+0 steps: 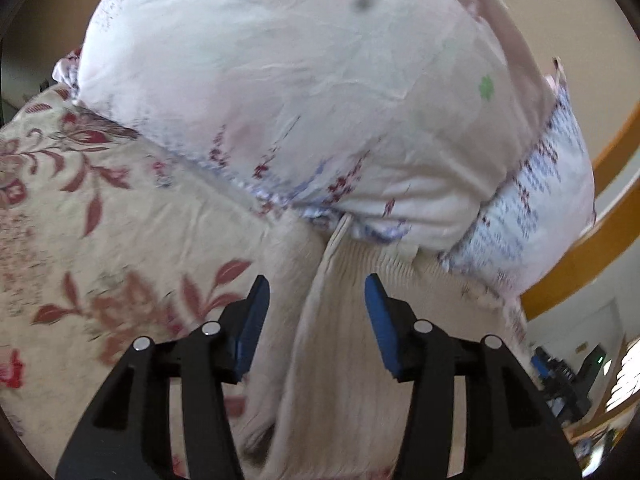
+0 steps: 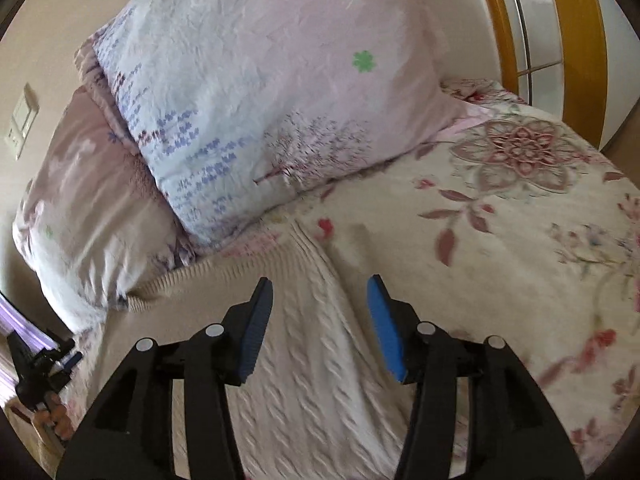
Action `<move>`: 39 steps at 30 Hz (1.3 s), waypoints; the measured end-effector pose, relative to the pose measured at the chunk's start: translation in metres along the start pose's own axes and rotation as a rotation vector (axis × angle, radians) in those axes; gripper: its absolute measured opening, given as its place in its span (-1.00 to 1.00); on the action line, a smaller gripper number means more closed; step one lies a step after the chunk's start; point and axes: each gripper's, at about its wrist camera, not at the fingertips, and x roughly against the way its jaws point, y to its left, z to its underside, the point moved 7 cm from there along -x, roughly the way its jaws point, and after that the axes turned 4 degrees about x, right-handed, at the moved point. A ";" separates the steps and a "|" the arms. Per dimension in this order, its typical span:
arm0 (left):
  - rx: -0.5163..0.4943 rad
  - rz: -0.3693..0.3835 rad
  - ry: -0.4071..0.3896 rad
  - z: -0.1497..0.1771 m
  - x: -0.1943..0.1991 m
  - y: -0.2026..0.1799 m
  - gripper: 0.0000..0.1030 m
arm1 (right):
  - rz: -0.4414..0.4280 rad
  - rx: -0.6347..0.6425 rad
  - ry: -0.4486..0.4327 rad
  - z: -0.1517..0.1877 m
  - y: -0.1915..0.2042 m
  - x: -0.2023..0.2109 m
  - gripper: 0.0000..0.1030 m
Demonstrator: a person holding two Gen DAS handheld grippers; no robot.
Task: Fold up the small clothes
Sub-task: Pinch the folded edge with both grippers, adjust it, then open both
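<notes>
A bed fills the room here, covered in a cream bedspread [image 2: 520, 248] printed with dark red leaves and pink flowers, and against its head end lean two big pillows [image 2: 248, 92], pale pink and white with small blue and maroon sprigs and one green clover mark. Lying on the bedspread right at the foot of the pillows is the cream cable-knit sweater [image 2: 304, 344], its ribbed hem running up under the lower edge of the pillows; the wool is rumpled into a long ridge down the middle. Both tools are tipped forward and downward over this knit. The right gripper [image 2: 320, 320] is held above the sweater's cable-patterned part near its right edge, blue pads spread apart, with knit showing in the gap and neither pad pressing on it. The left gripper [image 1: 316, 320] points at the ridge of the same sweater [image 1: 340, 320] where it meets the pillows [image 1: 280, 92], its blue pads likewise standing apart on either side of the fold, nothing pinched. From the right-hand view, the left gripper [image 2: 48, 364] shows small at the bed's left edge, with part of a hand under it. An orange wooden frame [image 2: 576, 40] rises beyond the bed's far corner. I can read no label or writing anywhere.
</notes>
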 end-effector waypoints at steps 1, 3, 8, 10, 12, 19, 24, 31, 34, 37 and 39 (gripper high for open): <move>-0.024 -0.019 0.006 0.006 0.003 0.002 -0.05 | 0.005 0.016 0.007 0.007 -0.003 0.004 -0.02; -0.062 -0.044 0.015 0.014 0.008 0.006 -0.05 | 0.012 0.032 0.024 0.016 -0.006 0.005 -0.07; -0.105 -0.060 0.047 0.035 0.012 0.014 -0.09 | 0.025 0.061 0.077 0.038 -0.008 0.000 -0.11; -0.108 -0.058 0.061 0.040 0.011 0.016 -0.15 | 0.033 0.082 0.091 0.044 -0.006 -0.002 -0.11; -0.114 -0.060 0.080 0.047 0.007 0.016 -0.20 | 0.049 0.106 0.103 0.049 -0.005 -0.006 -0.11; -0.132 -0.078 0.106 0.059 -0.001 0.016 -0.58 | 0.094 0.177 0.114 0.055 -0.002 -0.011 -0.59; -0.143 -0.078 0.101 0.060 0.003 0.014 -0.71 | 0.083 0.183 0.073 0.051 0.002 0.002 -0.77; -0.155 -0.066 0.106 0.062 0.009 0.014 -0.75 | 0.088 0.186 0.065 0.056 0.007 0.013 -0.79; -0.145 -0.045 0.112 0.062 0.014 0.018 -0.77 | 0.095 0.168 0.072 0.061 0.003 0.017 -0.79; -0.147 -0.046 0.108 0.062 0.017 0.024 -0.88 | 0.150 0.190 0.085 0.064 -0.004 0.011 -0.79; -0.134 -0.068 0.101 0.059 0.016 0.030 -0.97 | 0.178 0.188 0.130 0.069 -0.010 -0.003 -0.79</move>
